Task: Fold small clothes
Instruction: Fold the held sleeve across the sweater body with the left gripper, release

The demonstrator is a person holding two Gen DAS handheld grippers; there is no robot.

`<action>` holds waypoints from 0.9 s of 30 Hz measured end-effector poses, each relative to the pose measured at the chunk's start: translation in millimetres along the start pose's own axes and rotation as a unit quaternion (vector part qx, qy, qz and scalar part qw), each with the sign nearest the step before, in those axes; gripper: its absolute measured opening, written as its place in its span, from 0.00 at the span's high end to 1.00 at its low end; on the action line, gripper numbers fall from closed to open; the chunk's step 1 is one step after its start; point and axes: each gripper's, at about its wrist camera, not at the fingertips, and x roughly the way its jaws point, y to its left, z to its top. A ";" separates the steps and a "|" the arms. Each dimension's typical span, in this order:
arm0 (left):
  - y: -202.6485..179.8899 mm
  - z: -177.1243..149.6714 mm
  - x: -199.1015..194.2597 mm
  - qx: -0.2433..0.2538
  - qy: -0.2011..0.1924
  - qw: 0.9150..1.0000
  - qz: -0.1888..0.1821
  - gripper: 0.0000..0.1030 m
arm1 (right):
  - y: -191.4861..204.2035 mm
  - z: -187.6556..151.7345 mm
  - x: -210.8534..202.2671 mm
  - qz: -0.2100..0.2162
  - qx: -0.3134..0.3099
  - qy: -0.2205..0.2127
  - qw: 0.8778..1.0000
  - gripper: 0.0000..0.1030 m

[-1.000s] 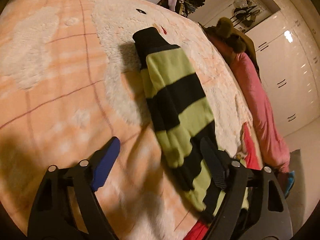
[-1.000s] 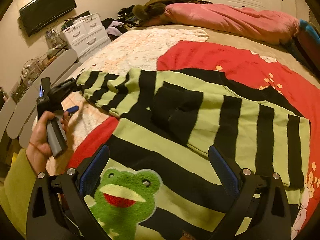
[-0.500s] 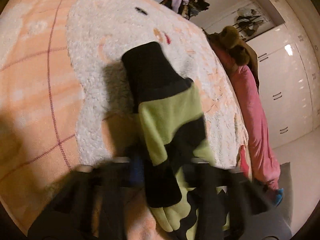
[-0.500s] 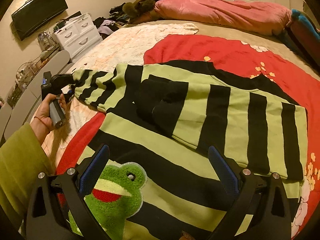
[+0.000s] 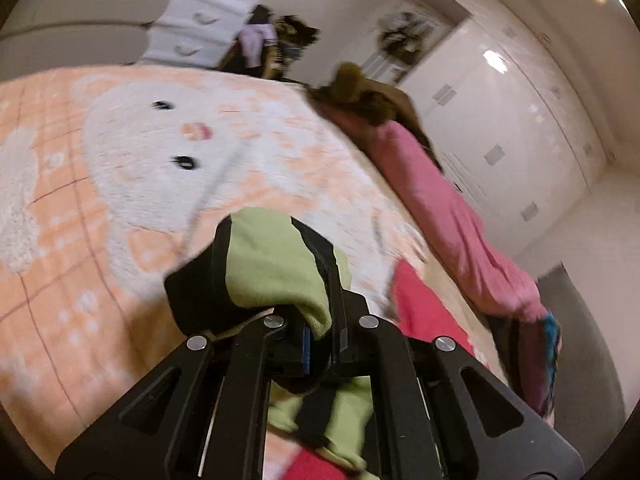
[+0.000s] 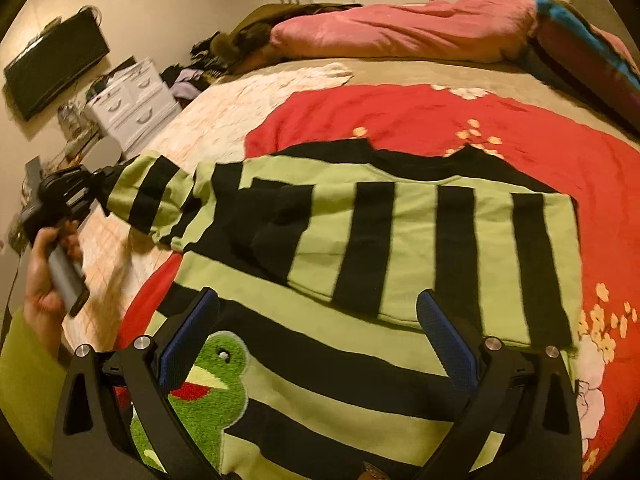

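Observation:
A green-and-black striped sweater [image 6: 400, 240] with a frog patch [image 6: 208, 384] lies on the bed, one sleeve folded across its body. My left gripper [image 5: 276, 248] is shut on the cuff end of the other sleeve [image 5: 272, 264] and holds it lifted above the blanket. It shows in the right wrist view [image 6: 92, 184] at the far left, with the sleeve [image 6: 156, 196] stretched out from it. My right gripper [image 6: 316, 316] is open and empty, hovering over the sweater's body above the frog patch.
The sweater lies on a red floral blanket [image 6: 400, 120] next to a peach and white fleece blanket [image 5: 120, 152]. A pink duvet roll [image 6: 400, 28] lies along the far side. White drawers [image 6: 132, 104] and wardrobes [image 5: 520, 100] stand beyond the bed.
My left gripper closed on the sleeve's cuff end and lifted it off the blanket. My right gripper stayed open over the sweater, moving slightly.

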 end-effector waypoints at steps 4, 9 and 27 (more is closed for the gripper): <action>-53.7 -31.4 -17.3 0.053 0.014 0.998 -0.025 0.99 | -21.0 -0.4 -15.7 -0.009 0.027 -0.013 1.000 0.04; -128.7 -90.4 -17.9 0.119 0.063 0.990 -0.053 0.99 | -51.6 -4.0 -41.3 -0.026 0.051 -0.039 0.998 0.04; -185.5 -274.7 41.0 0.219 0.288 0.929 -0.082 0.54 | -129.5 -30.0 -69.4 -0.079 0.136 -0.045 0.986 0.04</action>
